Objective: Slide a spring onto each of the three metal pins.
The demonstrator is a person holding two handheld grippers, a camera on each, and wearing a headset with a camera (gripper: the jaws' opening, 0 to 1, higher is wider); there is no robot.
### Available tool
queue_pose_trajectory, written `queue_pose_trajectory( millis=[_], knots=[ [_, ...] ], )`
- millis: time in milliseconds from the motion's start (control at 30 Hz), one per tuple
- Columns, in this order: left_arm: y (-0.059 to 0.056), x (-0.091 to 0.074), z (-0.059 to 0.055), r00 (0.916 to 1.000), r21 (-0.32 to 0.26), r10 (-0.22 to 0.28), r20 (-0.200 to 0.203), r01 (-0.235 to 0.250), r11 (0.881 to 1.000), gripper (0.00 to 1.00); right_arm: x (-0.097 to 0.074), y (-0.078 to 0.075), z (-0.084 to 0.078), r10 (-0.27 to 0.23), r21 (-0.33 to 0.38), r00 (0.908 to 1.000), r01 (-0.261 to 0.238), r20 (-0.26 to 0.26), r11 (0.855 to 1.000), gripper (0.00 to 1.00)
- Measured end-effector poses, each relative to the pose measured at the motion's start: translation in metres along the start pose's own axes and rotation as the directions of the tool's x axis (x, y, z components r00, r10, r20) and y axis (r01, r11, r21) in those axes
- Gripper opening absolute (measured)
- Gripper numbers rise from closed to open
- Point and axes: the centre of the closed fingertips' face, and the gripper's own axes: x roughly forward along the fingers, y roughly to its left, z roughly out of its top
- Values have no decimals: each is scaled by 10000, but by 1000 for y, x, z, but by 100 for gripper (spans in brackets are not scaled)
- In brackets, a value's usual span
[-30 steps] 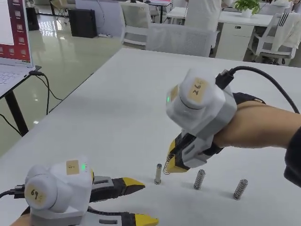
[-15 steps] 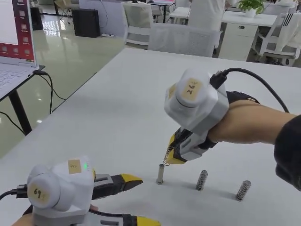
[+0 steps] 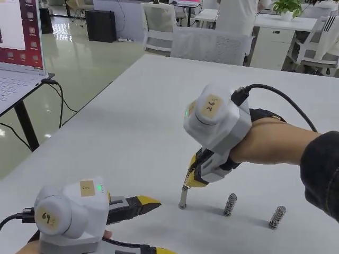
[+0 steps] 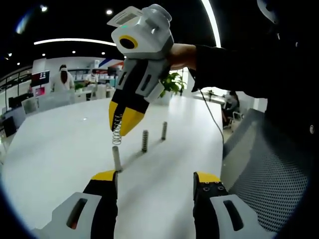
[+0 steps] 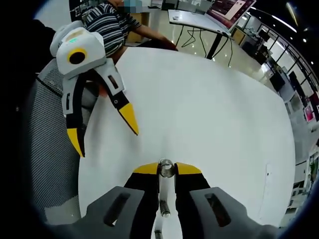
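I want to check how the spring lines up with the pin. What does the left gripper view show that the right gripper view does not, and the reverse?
Left gripper view: a side look at the bare pin standing right under the spring, with two sprung pins behind it.
Right gripper view: a look along the spring between the shut jaws, and a person in a striped shirt behind the left gripper.
Both: the right gripper holding the spring, the open left gripper, the white table.

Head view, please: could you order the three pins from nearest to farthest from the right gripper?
1. Bare pin, left end, just under the right gripper and its spring.
2. Middle pin, already sprung.
3. Right-end pin, also sprung.
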Motion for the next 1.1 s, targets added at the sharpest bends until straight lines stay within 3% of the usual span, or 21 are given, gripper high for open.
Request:
queue_pose_trajectory(
  millis=[433, 1100],
  knots=[
    [1, -3, -1, 10000, 41, 80, -6, -80, 10000, 54, 11, -1, 0, 205, 89, 9998, -204, -88, 9998, 8],
    [2, -3, -3, 9999, -4, 135, -33, -135, 9999, 52, 43, 4, -18, 561, 431, 9963, -534, -647, 9976, 8]
  ],
)
